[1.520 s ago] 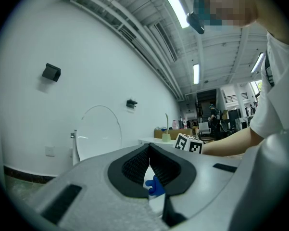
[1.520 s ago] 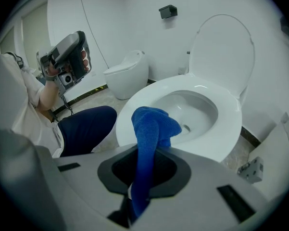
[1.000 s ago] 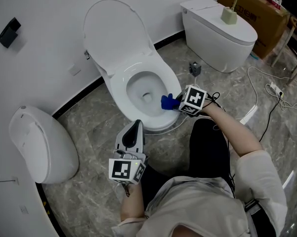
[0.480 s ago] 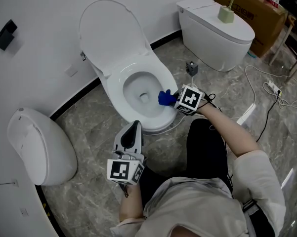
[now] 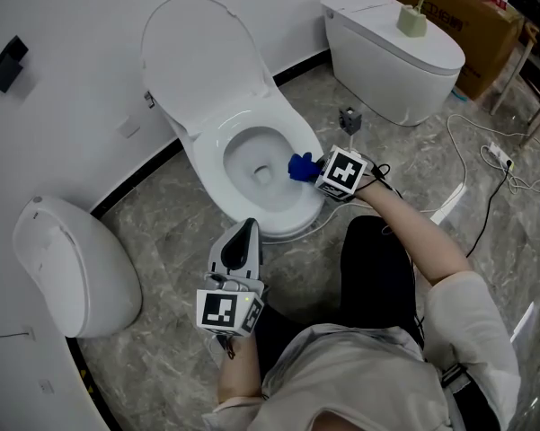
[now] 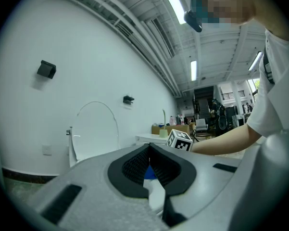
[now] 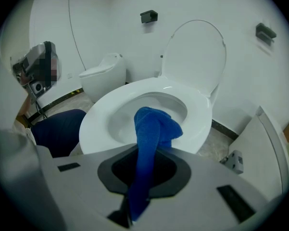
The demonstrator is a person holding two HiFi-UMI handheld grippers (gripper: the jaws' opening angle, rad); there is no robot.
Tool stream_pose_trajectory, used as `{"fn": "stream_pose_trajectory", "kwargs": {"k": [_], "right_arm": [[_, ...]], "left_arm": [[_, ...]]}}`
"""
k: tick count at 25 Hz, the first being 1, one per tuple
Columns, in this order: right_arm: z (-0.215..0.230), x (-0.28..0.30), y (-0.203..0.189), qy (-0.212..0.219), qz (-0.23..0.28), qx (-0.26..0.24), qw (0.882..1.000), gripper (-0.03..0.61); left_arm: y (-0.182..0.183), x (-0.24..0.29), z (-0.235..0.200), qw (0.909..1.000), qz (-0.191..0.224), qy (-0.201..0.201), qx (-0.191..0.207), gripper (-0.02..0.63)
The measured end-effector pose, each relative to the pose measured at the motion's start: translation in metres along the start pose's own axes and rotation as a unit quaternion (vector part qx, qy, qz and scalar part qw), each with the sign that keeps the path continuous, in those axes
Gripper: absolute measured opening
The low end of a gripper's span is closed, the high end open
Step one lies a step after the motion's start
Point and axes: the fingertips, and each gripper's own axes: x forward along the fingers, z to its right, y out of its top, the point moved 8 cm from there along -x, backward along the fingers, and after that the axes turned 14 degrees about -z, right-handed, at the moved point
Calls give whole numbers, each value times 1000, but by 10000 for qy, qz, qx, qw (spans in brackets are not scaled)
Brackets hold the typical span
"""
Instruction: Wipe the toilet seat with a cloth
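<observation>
**Right claw** (image 5: 314, 171) (image 7: 143, 174): clenching on a blue cloth (image 5: 300, 165) (image 7: 153, 126). A strip of the cloth is running back between the two jaws, and its bunched end is sticking out in front of them.

**Cloth:** the bunched end is lying on the toilet seat (image 5: 214, 172) (image 7: 98, 124), on the side of the ring nearest this claw. It is overhanging the inner edge above the bowl (image 5: 262, 167).

**Toilet seat:** white and lying flat on the bowl. The lid (image 5: 198, 52) is standing raised against the wall behind it.

**Left claw** (image 5: 246, 233) (image 6: 149, 150): jaws are pressing together with nothing gripped. It is hanging over the marble floor (image 5: 162, 209) just in front of the toilet's near edge, pointing toward the bowl, well apart from the cloth.

**Person:** a forearm (image 5: 418, 232) is reaching out behind the right claw.

**Surroundings:**
- A second toilet (image 5: 395, 57) is standing to the right with its lid shut, and a small pale green item (image 5: 413, 23) is sitting on top of it.
- A third white toilet (image 5: 72, 268) is standing at the left.
- A cardboard box (image 5: 454, 12) is sitting behind the second toilet.
- A white cable (image 5: 485, 155) is trailing across the floor at the right.
- A black bracket (image 5: 4, 59) is hanging on the wall.
</observation>
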Motion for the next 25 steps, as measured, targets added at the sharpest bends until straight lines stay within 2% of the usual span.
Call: {"fn": "stream_pose_trajectory", "kwargs": {"k": [25], "right_arm": [[24, 7, 11, -274, -13, 80, 9996, 35]], "left_arm": [[-8, 6, 3, 9999, -108, 34, -83, 8]]}}
